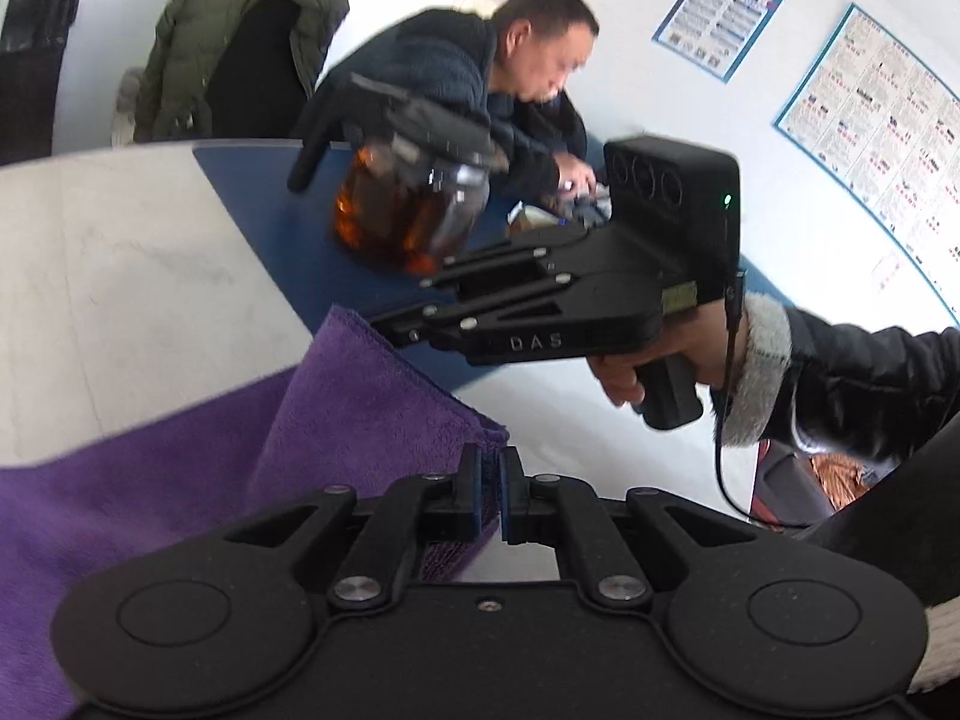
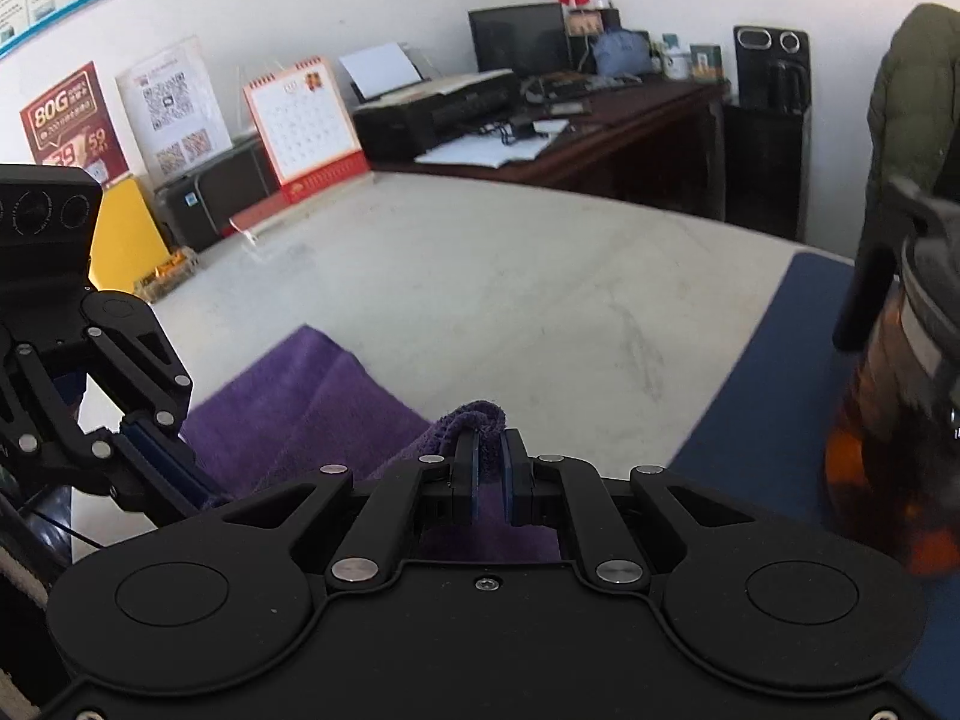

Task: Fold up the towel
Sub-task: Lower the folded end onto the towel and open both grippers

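Note:
A purple towel (image 1: 360, 408) lies partly lifted over the pale table (image 1: 120, 276), with a fold running down its middle. My left gripper (image 1: 492, 480) is shut on one of its corners. In the same view the right gripper (image 1: 387, 324), held by a hand in a dark sleeve, pinches the far corner. From the right wrist, my right gripper (image 2: 492, 462) is shut on a bunched corner of the towel (image 2: 300, 396). The left gripper (image 2: 180, 474) holds the neighbouring corner at the left. Both corners are raised off the table.
A glass teapot (image 1: 408, 204) (image 2: 888, 420) of amber tea stands on a blue mat (image 1: 288, 240) (image 2: 780, 384), close to the right gripper. A person (image 1: 456, 72) sits behind the table. A desk calendar (image 2: 306, 120) and printer (image 2: 438, 102) stand beyond the table.

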A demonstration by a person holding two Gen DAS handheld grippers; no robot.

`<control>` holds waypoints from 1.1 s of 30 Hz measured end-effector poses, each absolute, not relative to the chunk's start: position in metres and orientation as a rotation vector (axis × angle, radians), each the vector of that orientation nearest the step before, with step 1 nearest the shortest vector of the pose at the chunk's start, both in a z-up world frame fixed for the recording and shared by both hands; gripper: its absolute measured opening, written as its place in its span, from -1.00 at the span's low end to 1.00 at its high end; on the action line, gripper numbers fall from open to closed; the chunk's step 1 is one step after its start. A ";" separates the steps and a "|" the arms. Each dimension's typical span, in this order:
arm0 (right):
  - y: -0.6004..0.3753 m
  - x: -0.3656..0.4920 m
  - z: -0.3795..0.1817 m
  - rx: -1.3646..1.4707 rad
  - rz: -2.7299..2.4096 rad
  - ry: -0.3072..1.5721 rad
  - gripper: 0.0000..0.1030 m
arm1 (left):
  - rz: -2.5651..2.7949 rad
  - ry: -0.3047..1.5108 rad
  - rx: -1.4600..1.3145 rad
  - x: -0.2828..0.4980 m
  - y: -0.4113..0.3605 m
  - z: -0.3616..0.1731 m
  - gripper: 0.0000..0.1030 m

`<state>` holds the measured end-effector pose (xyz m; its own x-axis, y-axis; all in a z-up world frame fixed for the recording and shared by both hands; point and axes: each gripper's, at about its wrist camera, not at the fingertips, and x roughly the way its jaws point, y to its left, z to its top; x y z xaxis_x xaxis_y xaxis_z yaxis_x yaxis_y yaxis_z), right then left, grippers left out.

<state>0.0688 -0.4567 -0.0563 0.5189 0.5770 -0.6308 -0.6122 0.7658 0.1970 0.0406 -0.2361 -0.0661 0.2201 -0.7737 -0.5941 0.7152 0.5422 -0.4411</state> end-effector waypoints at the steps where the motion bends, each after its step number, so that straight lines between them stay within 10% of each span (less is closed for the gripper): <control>1: -0.457 0.068 -0.060 -0.065 0.709 0.743 -0.87 | -1.032 0.883 -0.071 0.041 -0.240 -0.071 -0.91; 33: -0.486 0.010 -0.068 -0.054 0.450 0.789 -0.27 | -0.876 0.810 0.276 -0.009 -0.245 -0.064 -0.45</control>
<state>0.0101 -0.4865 -0.0680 0.6153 0.3705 -0.6958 -0.4103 0.9042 0.1187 -0.0085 -0.2452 -0.0639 0.3730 -0.5742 -0.7288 0.7711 0.6287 -0.1007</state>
